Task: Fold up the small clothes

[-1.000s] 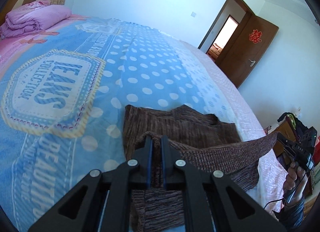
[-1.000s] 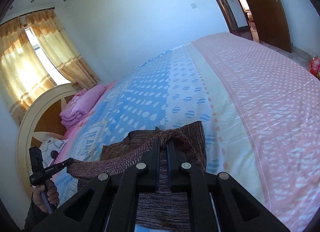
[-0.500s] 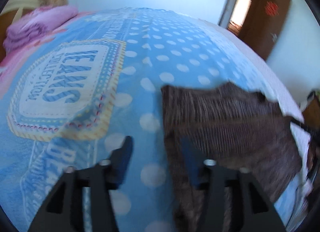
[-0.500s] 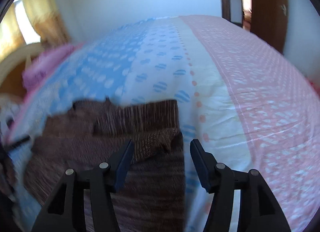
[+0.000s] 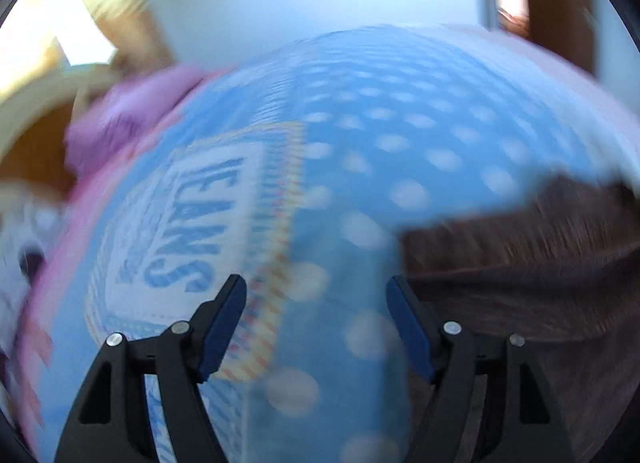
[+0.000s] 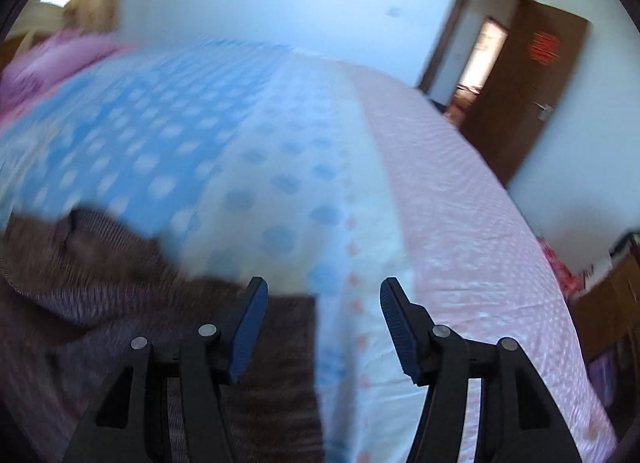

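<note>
A brown knitted garment (image 5: 520, 263) lies folded on the bed; it fills the right side of the left wrist view and the lower left of the right wrist view (image 6: 100, 295). My left gripper (image 5: 316, 299) is open and empty, over the blue bedspread just left of the garment's edge. My right gripper (image 6: 324, 299) is open and empty; its left finger is over the garment's right edge, its right finger over the pink sheet. Both views are motion-blurred.
The bedspread (image 5: 360, 135) is blue with white dots and a "JEANS" print (image 5: 192, 231); its right part is pink (image 6: 460, 223). Pink folded bedding (image 6: 60, 59) lies by the headboard. A brown open door (image 6: 532, 103) stands at the far right.
Both grippers were shut on the brown garment a second ago; they opened, let it drop on the bed and have swung apart, left one leftward, right one rightward.
</note>
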The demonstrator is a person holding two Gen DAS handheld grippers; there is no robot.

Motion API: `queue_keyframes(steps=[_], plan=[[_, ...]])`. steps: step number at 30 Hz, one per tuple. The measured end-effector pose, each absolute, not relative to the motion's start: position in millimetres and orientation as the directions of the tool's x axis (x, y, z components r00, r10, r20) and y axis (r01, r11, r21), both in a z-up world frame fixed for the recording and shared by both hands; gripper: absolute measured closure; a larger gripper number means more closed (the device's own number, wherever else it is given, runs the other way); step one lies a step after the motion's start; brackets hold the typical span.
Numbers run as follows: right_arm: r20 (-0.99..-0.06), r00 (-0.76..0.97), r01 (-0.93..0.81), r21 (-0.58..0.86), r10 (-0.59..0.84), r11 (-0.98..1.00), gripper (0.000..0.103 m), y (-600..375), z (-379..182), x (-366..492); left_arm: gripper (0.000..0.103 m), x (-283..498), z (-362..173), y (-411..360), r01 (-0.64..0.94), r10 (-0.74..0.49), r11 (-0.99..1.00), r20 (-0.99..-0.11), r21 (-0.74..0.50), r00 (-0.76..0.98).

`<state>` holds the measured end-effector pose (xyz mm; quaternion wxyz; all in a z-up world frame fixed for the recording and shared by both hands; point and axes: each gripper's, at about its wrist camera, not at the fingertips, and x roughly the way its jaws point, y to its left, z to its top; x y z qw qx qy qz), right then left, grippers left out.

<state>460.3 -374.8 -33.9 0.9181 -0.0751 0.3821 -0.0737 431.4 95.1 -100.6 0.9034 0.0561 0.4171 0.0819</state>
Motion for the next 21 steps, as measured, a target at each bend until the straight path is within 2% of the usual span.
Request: queue_keyframes(steps=[3,8,12,16,21], plan=[[-0.707,0.695,0.053,-0.130,-0.130,0.990,0.043,-387,-39,447,0.028,431,-99,119,-0.137,0.158,0.986,-0.766,0.092,0.624],[-0.751,0.658,0.015,-0.058,-0.054,0.998,0.043,-405,-64,412,0.028,402,-109,129,-0.102,0.134,0.991,-0.770,0.090,0.624],[-0.764,0.645,-0.001,-0.001,0.000,1.000,0.043,-404,-69,392,0.028,389,-111,101,-0.036,0.097,0.995,-0.767,0.096,0.634],[-0.773,0.626,-0.068,0.080,0.105,0.994,0.043,-395,-69,365,0.026,371,-109,78,0.016,0.029,0.999,-0.773,0.051,0.634],[-0.798,0.589,-0.091,0.092,0.128,0.992,0.044,-393,-84,329,0.026,329,-115,72,0.060,-0.021,0.998,-0.785,0.020,0.619]])
